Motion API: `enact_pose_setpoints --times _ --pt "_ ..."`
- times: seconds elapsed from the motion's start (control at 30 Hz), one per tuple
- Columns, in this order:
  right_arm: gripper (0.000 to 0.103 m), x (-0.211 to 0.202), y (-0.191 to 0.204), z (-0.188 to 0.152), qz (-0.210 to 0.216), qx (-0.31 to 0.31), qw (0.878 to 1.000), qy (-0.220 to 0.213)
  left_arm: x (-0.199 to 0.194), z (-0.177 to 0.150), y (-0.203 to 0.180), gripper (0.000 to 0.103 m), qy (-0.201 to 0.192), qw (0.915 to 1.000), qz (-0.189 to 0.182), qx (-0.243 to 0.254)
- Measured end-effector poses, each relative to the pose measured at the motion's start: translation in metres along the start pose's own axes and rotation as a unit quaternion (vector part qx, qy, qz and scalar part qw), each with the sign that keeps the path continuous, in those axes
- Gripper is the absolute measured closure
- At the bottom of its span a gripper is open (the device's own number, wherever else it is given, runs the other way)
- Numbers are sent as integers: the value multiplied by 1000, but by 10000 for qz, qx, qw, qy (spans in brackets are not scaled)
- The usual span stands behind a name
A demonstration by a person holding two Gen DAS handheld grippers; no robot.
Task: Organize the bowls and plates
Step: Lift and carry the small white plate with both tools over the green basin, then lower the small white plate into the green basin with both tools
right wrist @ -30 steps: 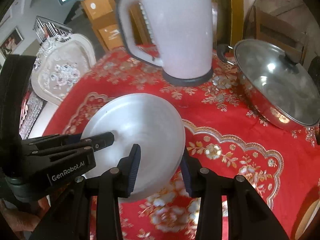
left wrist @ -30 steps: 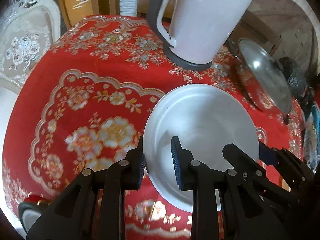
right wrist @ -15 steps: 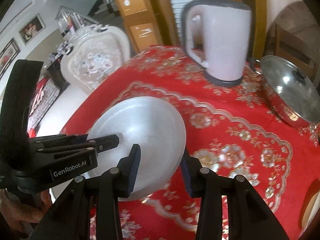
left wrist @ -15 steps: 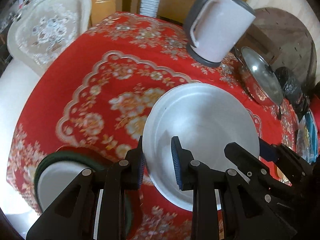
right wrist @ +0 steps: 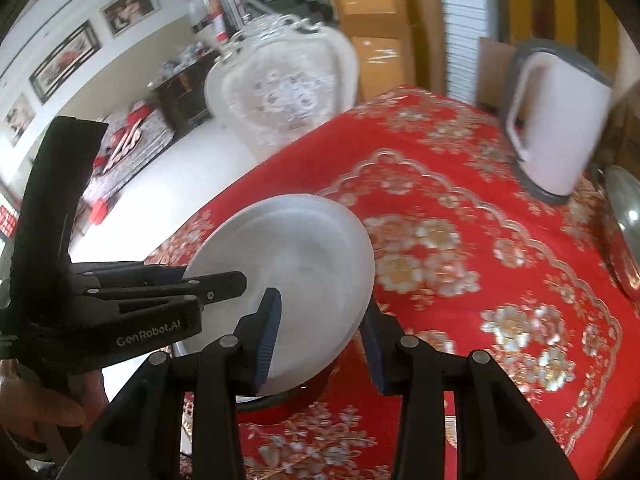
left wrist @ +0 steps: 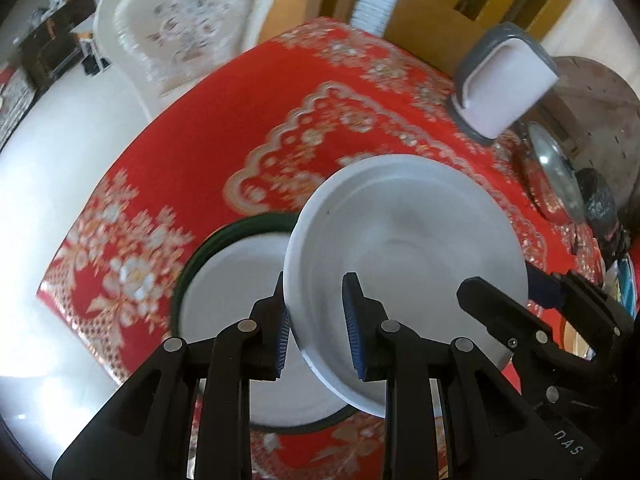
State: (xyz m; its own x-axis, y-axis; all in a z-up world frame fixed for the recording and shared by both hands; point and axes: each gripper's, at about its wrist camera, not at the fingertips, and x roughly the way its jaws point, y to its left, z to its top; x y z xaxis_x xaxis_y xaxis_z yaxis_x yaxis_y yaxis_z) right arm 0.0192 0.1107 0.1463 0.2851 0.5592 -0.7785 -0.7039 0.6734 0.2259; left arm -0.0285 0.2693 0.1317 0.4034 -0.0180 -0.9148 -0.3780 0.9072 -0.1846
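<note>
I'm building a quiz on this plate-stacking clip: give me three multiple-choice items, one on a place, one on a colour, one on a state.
1. Where is the white plate?
A. flat on the tablecloth
B. held above the green-rimmed plate
C. on the kettle

2. What colour is the tablecloth?
A. blue
B. red with gold flowers
C. plain white

3. How do the left tongs and right tongs stand?
A. both hanging free
B. only the left grips
C. each gripping the white plate's rim

Key: B, the green-rimmed plate shows directly beneath it; B, red cloth fills both views; C, each pair's pads bracket the rim, one pad on each face.
</note>
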Motion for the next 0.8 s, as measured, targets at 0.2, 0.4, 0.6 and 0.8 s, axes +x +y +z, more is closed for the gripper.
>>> enact_pose_setpoints --times 0.2,0.4,0.6,0.8 --pt "63 24 23 -8 159 -171 9993 277 6 -22 26 79 87 9996 201 -154" --pt "63 48 39 -17 179 -357 9975 584 17 -33 47 79 175 9987 334 -338" --pt "63 57 48 -20 133 -439 9965 694 21 -35 51 79 170 9985 418 -318" --pt "63 65 49 -21 32 -479 9957 787 31 -40 51 79 231 9982 452 -308"
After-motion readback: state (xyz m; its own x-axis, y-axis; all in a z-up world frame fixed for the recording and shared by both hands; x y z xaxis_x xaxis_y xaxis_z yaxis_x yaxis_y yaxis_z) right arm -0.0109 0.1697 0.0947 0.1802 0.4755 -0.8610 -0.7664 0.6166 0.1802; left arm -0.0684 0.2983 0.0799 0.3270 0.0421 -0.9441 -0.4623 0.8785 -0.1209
